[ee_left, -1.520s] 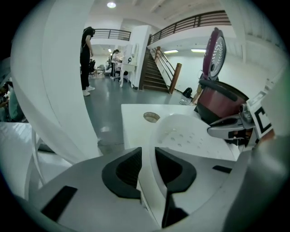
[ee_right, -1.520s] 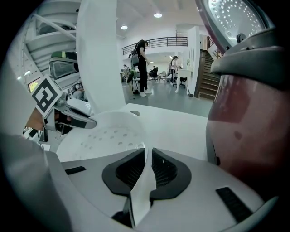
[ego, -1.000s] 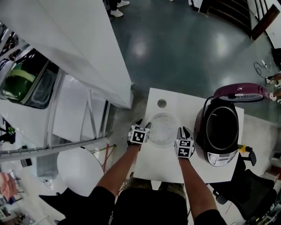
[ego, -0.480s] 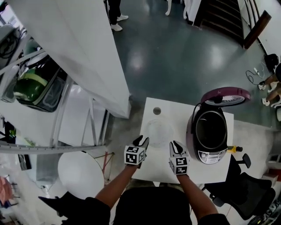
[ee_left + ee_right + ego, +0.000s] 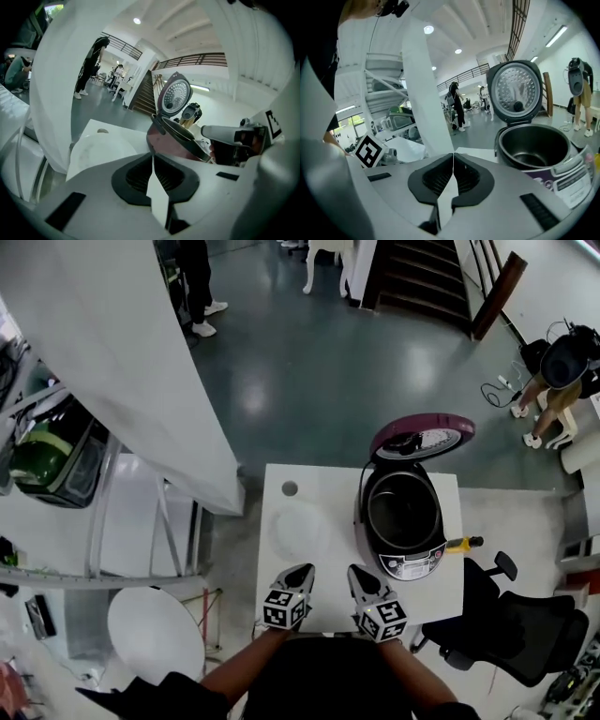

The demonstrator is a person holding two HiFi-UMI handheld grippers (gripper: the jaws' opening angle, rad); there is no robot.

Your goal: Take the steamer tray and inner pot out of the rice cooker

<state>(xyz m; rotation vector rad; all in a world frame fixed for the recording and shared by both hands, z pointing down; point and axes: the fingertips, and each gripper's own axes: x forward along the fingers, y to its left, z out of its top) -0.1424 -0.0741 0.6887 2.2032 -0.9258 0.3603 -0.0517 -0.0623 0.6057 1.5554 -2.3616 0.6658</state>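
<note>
We hold the left gripper (image 5: 300,571) and right gripper (image 5: 359,575) above the tabletop's (image 5: 323,486) near edge, both jaws just closed together on nothing. The clear steamer tray (image 5: 298,531) lies beside the open rice cooker (image 5: 413,564). The inner pot (image 5: 403,510) sits inside.

No readable words, brands or numbers anywhere. Faint print on the front panel (image 5: 571,180) of the rice cooker (image 5: 409,564), too small to read. Black-and-white square marker patterns, no letters, on the cubes of the left hand-held gripper (image 5: 301,571) and right hand-held gripper (image 5: 357,573)
</note>
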